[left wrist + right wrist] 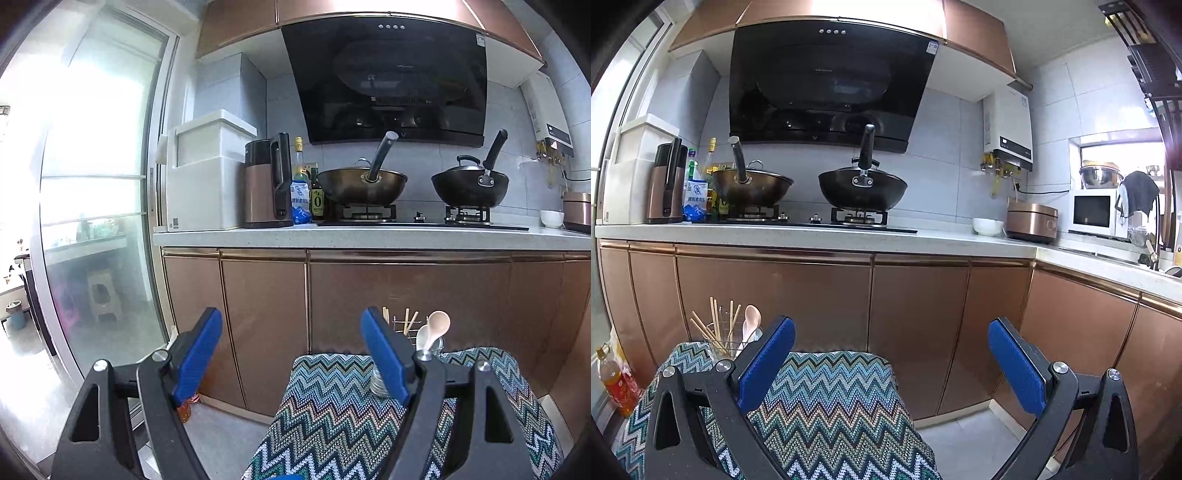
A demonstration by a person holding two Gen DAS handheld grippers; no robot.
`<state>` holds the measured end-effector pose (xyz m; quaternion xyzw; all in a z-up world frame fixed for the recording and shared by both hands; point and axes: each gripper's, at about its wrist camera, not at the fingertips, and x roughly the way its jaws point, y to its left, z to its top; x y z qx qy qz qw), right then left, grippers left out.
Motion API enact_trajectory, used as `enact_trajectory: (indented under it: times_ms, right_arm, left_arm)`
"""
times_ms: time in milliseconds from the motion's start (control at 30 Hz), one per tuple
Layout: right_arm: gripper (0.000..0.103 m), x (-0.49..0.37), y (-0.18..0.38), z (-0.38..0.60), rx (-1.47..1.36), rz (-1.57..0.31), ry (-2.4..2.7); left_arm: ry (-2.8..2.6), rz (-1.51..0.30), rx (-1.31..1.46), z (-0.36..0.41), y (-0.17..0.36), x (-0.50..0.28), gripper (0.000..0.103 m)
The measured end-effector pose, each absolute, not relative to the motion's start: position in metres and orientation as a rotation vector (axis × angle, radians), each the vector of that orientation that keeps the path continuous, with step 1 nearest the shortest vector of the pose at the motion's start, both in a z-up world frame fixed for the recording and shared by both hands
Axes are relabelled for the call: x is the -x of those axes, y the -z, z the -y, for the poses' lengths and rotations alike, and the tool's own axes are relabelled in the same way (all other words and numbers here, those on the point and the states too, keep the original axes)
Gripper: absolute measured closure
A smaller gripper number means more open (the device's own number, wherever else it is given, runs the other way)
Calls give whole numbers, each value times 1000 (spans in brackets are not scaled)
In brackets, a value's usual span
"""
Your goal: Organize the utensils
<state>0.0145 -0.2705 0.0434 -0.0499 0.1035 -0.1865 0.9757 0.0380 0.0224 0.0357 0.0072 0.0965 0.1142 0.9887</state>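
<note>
A wire utensil holder (722, 338) stands at the far end of a zigzag-patterned cloth surface (831, 402). It holds several wooden chopsticks (716, 325) and pale spoons (751, 321). In the left wrist view the spoons (436, 328) and chopsticks (408, 321) rise just behind the right finger. A small steel cup (378, 382) sits by that finger. My left gripper (291, 354) is open and empty, held above the cloth's near left side. My right gripper (892, 365) is open and empty, over the cloth's right edge (517, 398).
Copper cabinet doors (916, 314) stand right behind the cloth surface. The counter (812, 232) above carries two woks (862, 188) on a stove, a kettle (666, 188), bottles, a bowl and a rice cooker (1030, 221). An oil bottle (615, 384) stands on the floor at the left. A glass sliding door (92, 184) is at the left.
</note>
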Motion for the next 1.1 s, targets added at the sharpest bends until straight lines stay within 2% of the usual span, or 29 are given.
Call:
enact_trajectory:
  times_ms: [1100]
  right_arm:
    - [0,-9,-40,262,131,-206,365]
  left_arm:
    - [-222,-185,-26,-17,-37,-33,26]
